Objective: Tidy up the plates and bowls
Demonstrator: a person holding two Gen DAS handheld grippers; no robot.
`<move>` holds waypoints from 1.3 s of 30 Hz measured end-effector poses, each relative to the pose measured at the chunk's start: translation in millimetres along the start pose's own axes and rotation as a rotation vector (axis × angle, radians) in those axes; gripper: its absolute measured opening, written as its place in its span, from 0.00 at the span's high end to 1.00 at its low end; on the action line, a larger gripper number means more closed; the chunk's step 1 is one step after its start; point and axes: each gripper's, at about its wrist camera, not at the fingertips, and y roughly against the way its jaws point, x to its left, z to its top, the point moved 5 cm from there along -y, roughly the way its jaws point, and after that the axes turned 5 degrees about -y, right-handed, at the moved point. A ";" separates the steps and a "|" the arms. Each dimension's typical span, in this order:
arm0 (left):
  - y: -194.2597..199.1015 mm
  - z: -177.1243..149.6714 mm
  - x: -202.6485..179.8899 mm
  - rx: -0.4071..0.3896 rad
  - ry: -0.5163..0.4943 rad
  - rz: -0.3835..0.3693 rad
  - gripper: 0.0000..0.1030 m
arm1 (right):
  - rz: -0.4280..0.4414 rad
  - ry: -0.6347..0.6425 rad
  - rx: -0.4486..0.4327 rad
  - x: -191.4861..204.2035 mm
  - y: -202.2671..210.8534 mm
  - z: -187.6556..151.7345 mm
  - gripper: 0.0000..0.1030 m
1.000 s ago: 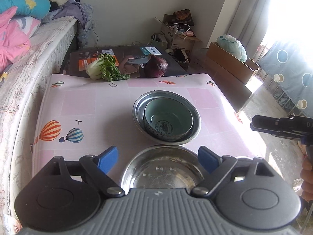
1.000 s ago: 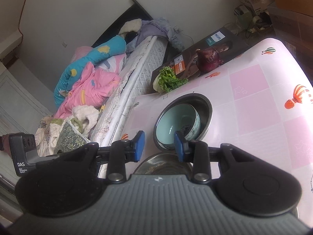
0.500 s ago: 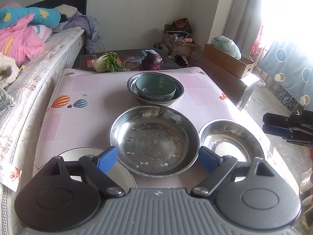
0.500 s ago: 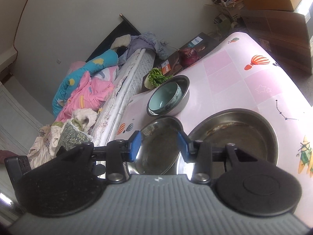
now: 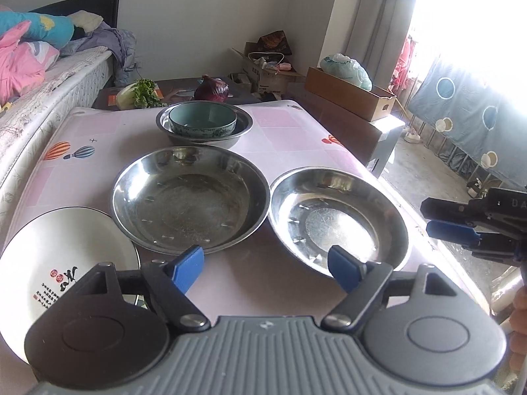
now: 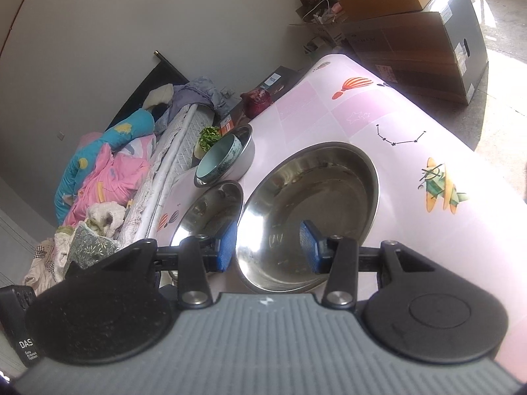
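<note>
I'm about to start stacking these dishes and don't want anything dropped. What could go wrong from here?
1. The steel dish on the right sits close to the table edge; a nudge might push it off.
2. The white plate overhangs the near corner and could tip.
3. The left gripper, its jaws closing on nothing, hovers low over both steel dishes.

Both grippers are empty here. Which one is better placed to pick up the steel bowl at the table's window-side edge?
Probably the right gripper: empty, it faces that steel bowl with the near rim before its fingers. The left gripper, jaws closing on nothing, faces the gap beside the larger steel bowl.
</note>
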 end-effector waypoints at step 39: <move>-82.1 -6.7 -22.3 0.193 0.105 -0.061 0.79 | -0.075 -0.036 0.150 -83.8 -95.1 53.0 0.94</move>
